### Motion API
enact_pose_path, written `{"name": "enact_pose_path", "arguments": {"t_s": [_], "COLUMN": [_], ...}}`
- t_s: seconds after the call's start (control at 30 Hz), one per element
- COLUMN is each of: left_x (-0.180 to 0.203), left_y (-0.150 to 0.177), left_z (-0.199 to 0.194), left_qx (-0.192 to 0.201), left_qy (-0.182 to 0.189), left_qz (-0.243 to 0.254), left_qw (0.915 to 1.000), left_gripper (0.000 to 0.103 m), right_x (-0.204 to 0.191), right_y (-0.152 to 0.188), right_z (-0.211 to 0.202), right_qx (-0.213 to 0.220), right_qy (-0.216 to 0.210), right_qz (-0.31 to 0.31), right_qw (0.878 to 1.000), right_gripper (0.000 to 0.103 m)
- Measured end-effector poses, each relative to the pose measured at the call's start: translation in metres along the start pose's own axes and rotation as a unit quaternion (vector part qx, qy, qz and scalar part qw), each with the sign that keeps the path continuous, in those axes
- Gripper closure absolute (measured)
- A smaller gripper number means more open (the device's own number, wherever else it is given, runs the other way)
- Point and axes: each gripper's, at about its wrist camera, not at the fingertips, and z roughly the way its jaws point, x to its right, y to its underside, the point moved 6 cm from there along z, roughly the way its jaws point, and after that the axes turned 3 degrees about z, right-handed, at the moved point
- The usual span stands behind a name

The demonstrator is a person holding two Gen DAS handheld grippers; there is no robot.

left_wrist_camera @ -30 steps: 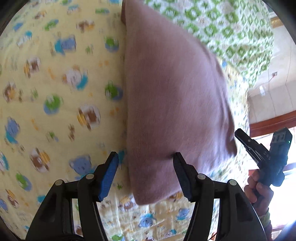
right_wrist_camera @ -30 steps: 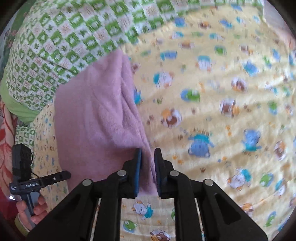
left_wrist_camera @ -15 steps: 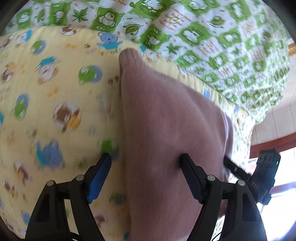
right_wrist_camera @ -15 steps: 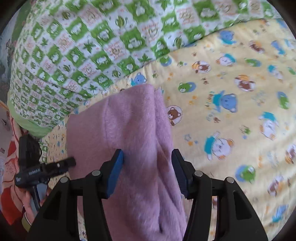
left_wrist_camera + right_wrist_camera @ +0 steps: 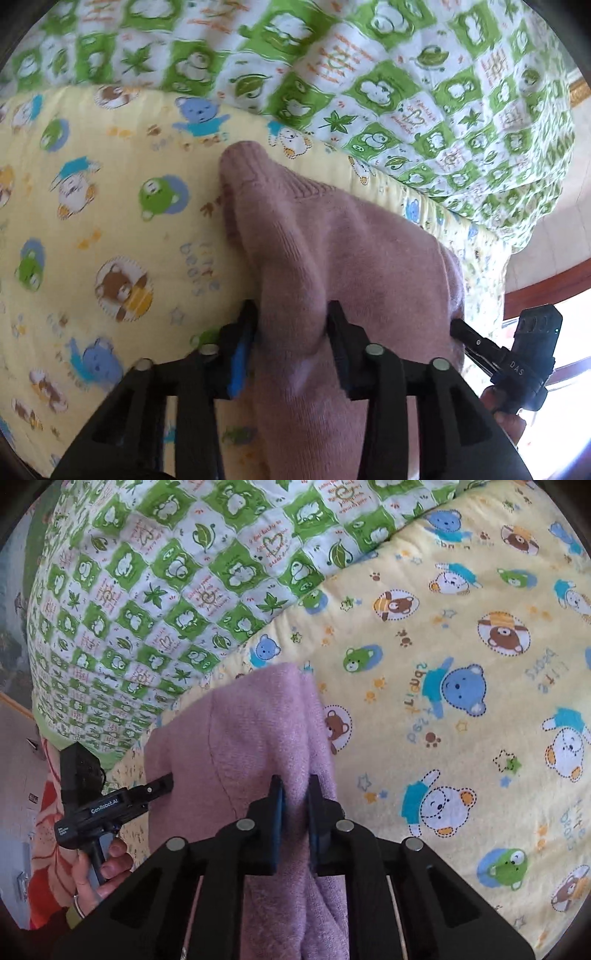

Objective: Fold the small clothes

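- Yellow bear-print sheet [image 5: 461,635] covers the bed and serves as the flat work surface; a green-and-white checked quilt [image 5: 177,572] is bunched along its far edge, clear of the folding area.
- Pink knitted garment [image 5: 343,251] lies on the sheet near the quilt, with one narrow ribbed end pointing towards the quilt. It appears already doubled lengthwise, so the fold is judged to be partly done.
- Left gripper [image 5: 291,332] points steeply down at the near portion of the garment. Its jaws have just been closing, and a thick bunched ridge of the knit now fills the gap between them, pressed on both sides. The wide gap follows from the bulk of cloth gathered.
- Right gripper [image 5: 295,801] points down at a shallower angle, at the edge of the garment nearer the open sheet. Its jaws have just been closing and stand narrow, pinching a thin fold of the knit.
- Both tools grip side by side along the near end, which suits lifting that end as one edge and carrying it over towards the ribbed end.
- Person's left hand [image 5: 99,871] wraps the left tool's handle from below; a ring shows on one finger.
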Motion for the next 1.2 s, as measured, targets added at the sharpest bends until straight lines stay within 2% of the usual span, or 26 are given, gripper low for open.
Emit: {"name": "enact_pose_path", "arguments": {"t_s": [0.03,0.07,0.23,0.3,0.47,0.7,0.73,0.8,0.87,0.9,1.0,1.07,1.2], "left_x": [-0.002,-0.005,-0.013,-0.014,-0.007,0.01,0.011,0.016,0.016,0.015,0.018,0.019,0.017], "left_y": [0.005,0.01,0.053,0.072,0.11,0.108,0.107,0.104,0.103,0.103,0.103,0.103,0.103], "left_z": [-0.005,-0.013,-0.037,-0.038,-0.021,0.006,0.01,0.019,0.025,0.026,0.017,0.007,-0.033], "left_qx": [-0.001,0.001,-0.005,-0.014,-0.045,-0.054,-0.055,-0.06,-0.06,-0.058,-0.049,-0.042,-0.011], "left_qy": [-0.001,0.001,0.026,0.036,0.062,0.067,0.079,0.104,0.111,0.116,0.123,0.127,0.13], "left_qz": [-0.002,-0.005,-0.028,-0.04,-0.06,-0.055,-0.059,-0.072,-0.083,-0.087,-0.082,-0.079,-0.073], "left_qw": [1.0,1.0,0.9993,0.9985,0.9953,0.9948,0.9936,0.9901,0.9885,0.9877,0.9879,0.9878,0.9887], "left_gripper": [0.046,0.041,0.029,0.027,0.027,0.026,0.028,0.038,0.049,0.051,0.061,0.066,0.068], "right_x": [-0.001,-0.003,-0.013,-0.014,0.0,0.009,0.011,0.012,0.014,0.015,0.014,0.003,-0.03], "right_y": [0.0,0.0,0.015,0.026,0.043,0.038,0.039,0.043,0.047,0.049,0.053,0.055,0.058], "right_z": [-0.005,-0.013,-0.039,-0.044,-0.033,-0.004,0.0,0.008,0.012,0.012,0.006,-0.004,-0.027], "right_qx": [0.004,0.01,0.024,0.018,-0.023,-0.07,-0.078,-0.091,-0.094,-0.1,-0.093,-0.085,-0.061], "right_qy": [0.008,0.015,0.006,0.004,0.015,-0.018,-0.025,-0.042,-0.062,-0.072,-0.084,-0.087,-0.117], "right_qz": [-0.002,-0.003,-0.015,-0.022,-0.027,-0.023,-0.022,-0.021,-0.012,-0.001,0.011,0.0,-0.011], "right_qw": [1.0,1.0,1.0,1.0,0.999,0.997,0.996,0.995,0.994,0.992,0.992,0.993,0.991], "right_gripper": [0.072,0.068,0.033,0.032,0.032,0.032,0.032,0.032,0.04,0.056,0.067,0.07,0.071]}}
